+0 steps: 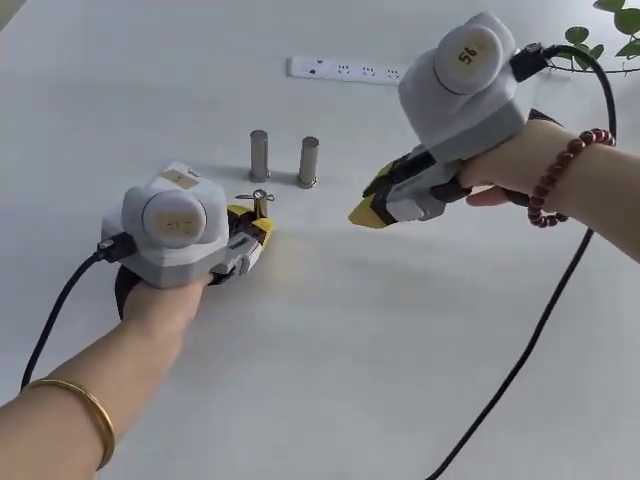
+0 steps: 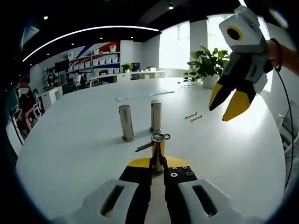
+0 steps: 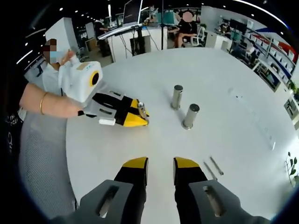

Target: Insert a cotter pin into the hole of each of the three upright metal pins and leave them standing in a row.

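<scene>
My left gripper [image 1: 258, 224] is shut on an upright metal pin [image 2: 157, 150] low on its shaft. A cotter pin [image 2: 148, 144] passes through the hole near that pin's top. Two more metal pins [image 1: 259, 155] [image 1: 308, 162] stand side by side just beyond it, with nothing through their tops. Two loose cotter pins [image 2: 191, 115] [image 2: 197, 117] lie on the white table past them. My right gripper [image 1: 365, 213] hovers open and empty above the table, to the right of the pins; its own view shows its jaws [image 3: 161, 164] apart.
A white power strip [image 1: 345, 70] lies at the far side of the table [image 1: 330, 330]. A potted plant [image 1: 610, 30] sits at the far right corner. Black cables trail from both grippers. People sit at desks in the background.
</scene>
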`<state>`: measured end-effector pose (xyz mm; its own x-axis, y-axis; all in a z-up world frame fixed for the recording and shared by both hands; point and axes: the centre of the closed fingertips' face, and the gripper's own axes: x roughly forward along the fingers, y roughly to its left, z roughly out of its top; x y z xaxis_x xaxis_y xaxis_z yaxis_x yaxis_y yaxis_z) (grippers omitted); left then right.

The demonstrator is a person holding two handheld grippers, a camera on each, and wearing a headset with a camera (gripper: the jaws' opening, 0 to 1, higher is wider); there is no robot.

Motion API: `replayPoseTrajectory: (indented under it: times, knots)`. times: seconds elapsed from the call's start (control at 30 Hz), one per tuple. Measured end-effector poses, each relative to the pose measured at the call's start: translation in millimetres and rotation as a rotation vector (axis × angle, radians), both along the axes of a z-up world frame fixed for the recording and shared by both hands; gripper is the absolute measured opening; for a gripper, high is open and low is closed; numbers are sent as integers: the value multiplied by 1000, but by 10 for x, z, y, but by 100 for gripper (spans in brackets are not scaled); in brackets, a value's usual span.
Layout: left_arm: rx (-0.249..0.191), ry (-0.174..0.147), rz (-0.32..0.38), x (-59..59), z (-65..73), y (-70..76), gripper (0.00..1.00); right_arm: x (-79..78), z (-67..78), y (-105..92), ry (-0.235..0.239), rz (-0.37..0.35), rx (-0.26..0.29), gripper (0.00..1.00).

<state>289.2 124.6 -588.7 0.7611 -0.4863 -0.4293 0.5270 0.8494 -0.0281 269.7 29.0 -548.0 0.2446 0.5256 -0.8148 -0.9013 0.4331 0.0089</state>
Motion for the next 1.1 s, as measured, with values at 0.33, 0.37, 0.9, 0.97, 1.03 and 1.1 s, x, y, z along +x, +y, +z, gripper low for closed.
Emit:
replayPoseTrajectory:
  times: [0.33,0.37,0.9,0.97,1.03,1.1]
  knots:
    - [-2,8,16,6,-14,3,7,15,6,-77,10,-50,11,18]
    - [0,13,19,2,-23,6,8,8,3,-77,11,-50,10,18]
    - [-25,37,44,-4,-3,1,26,76,39,-51,-12,-100,105,20]
    - [-42,39,49,-8,25,12,30,148,70,-5,-44,-109,145,21]
    - [-43,35,49,-15,63,34,33,198,83,26,-60,-111,164,23]
    - [-36,40,50,-28,78,62,36,275,133,78,-99,-124,205,24]
